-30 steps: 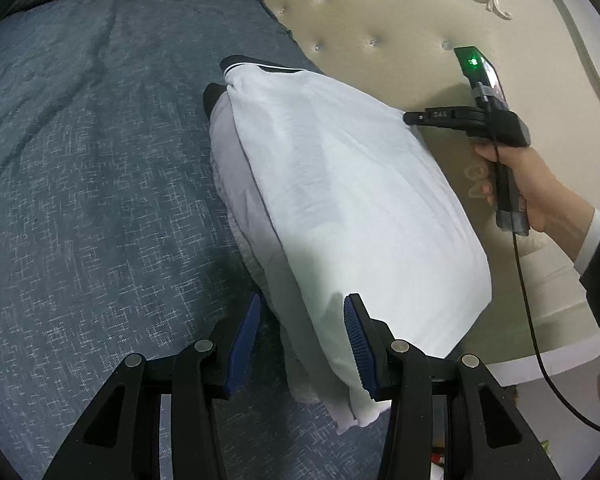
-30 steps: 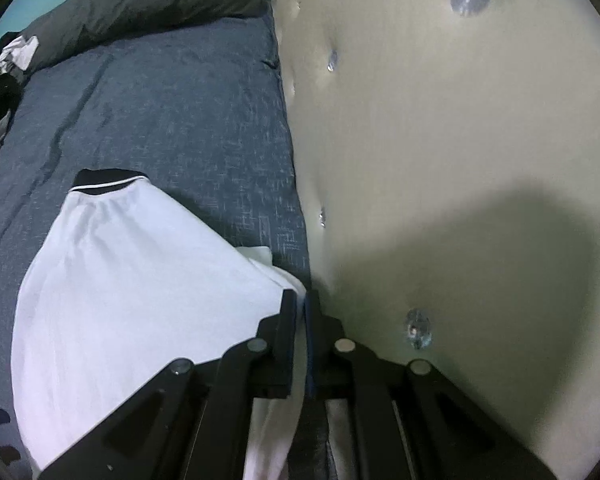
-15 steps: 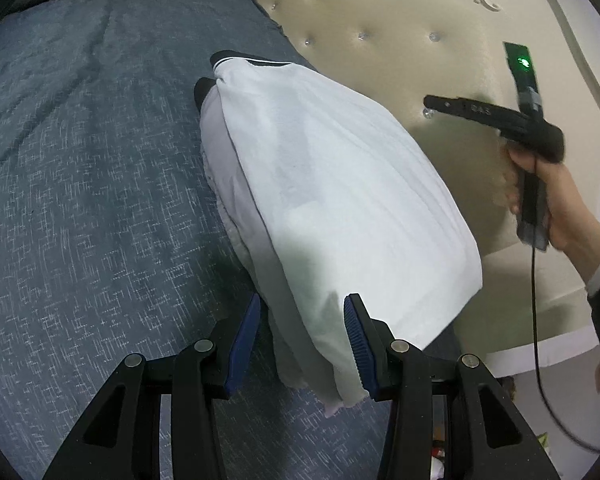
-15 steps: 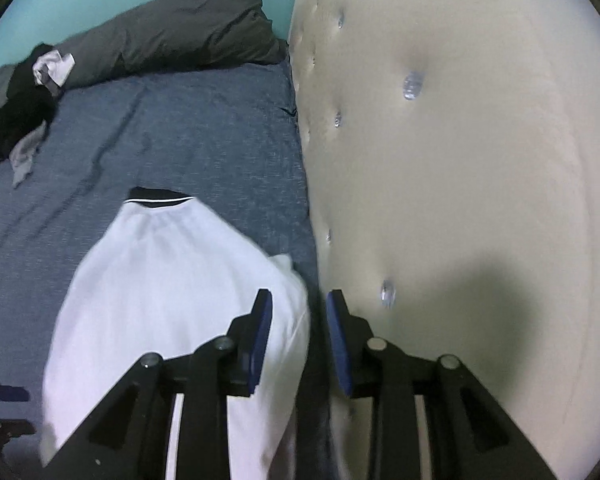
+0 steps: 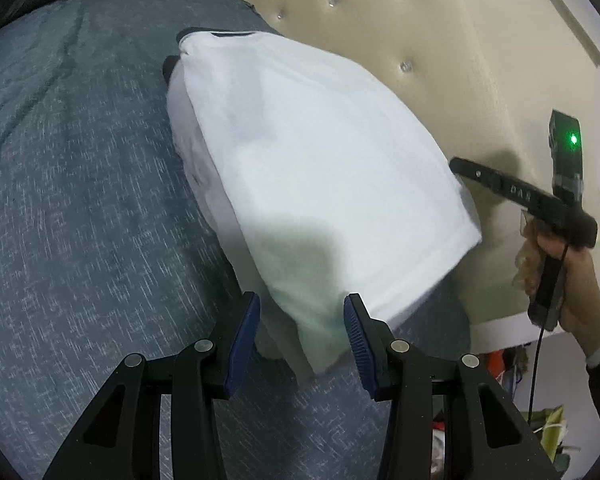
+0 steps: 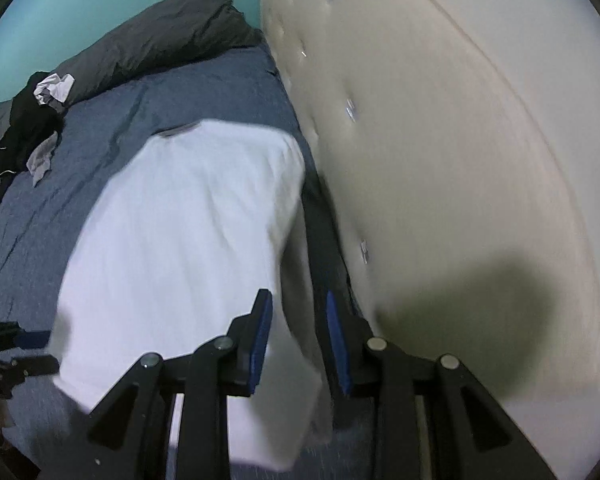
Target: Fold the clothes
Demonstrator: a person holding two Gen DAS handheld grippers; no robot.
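Nearest, the left gripper hangs over the near corner of the white garment, its blue pads standing apart on either side of the hem and not pressing it. That garment lies folded on the blue bedspread, its dark collar at the far end, just beside the cream tufted headboard. At the garment's headboard-side edge the right gripper, held in a hand, has just been opening; its jaws stand narrowly parted, with cloth below but none clamped. Beyond the garment, well apart, a dark clothes heap and a grey duvet lie.
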